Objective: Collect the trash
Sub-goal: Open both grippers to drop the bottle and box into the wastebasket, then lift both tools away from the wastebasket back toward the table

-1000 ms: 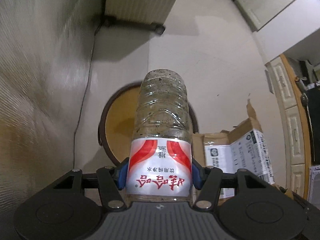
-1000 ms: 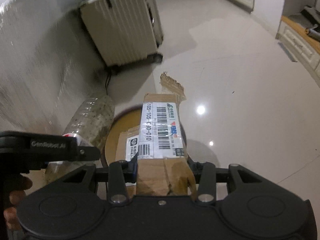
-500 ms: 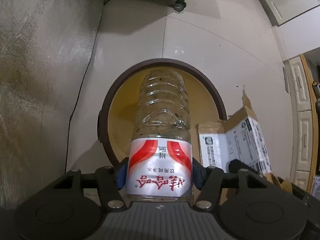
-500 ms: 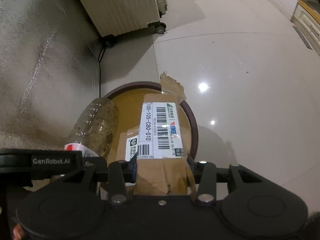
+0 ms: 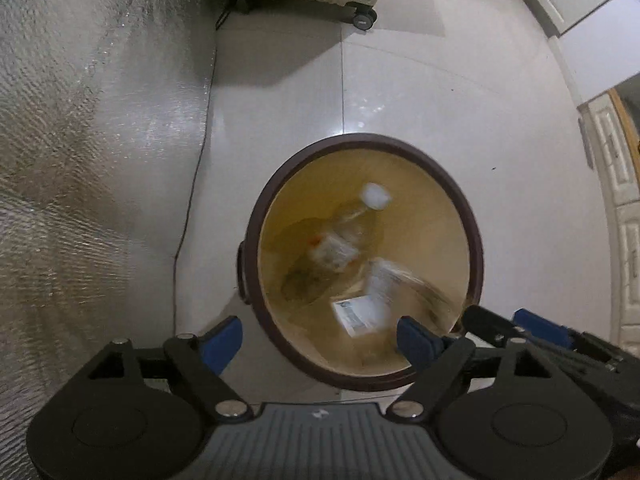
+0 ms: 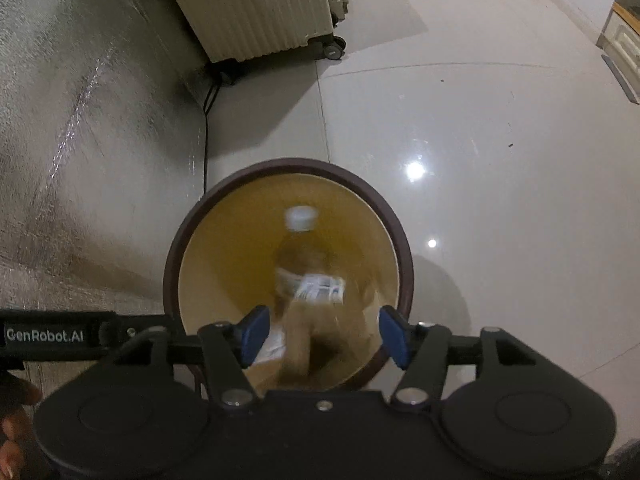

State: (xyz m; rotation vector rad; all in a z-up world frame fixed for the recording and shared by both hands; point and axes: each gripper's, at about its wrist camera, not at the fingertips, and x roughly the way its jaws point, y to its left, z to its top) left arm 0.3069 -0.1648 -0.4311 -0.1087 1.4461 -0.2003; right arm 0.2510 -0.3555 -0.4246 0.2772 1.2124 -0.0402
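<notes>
The floor (image 6: 460, 100) consists of large glossy pale tiles with thin dark joints; two ceiling-light reflections (image 6: 415, 170) appear as bright spots on it. Along the left side runs a silvery quilted sheet (image 5: 80, 140) (its material cannot be determined). A cream ribbed radiator (image 6: 256, 4) on black castor wheels (image 6: 334, 49) stands at the far end, and a thin black cable (image 5: 192, 200) runs from it along the sheet's edge. White panelled cabinet fronts (image 5: 616, 168) line the right side.

My feed is dim and yellowish; ceiling lights glare off the floor (image 6: 440, 120), the falling bottle (image 5: 340, 240) smears, and fisheye corners go black.
</notes>
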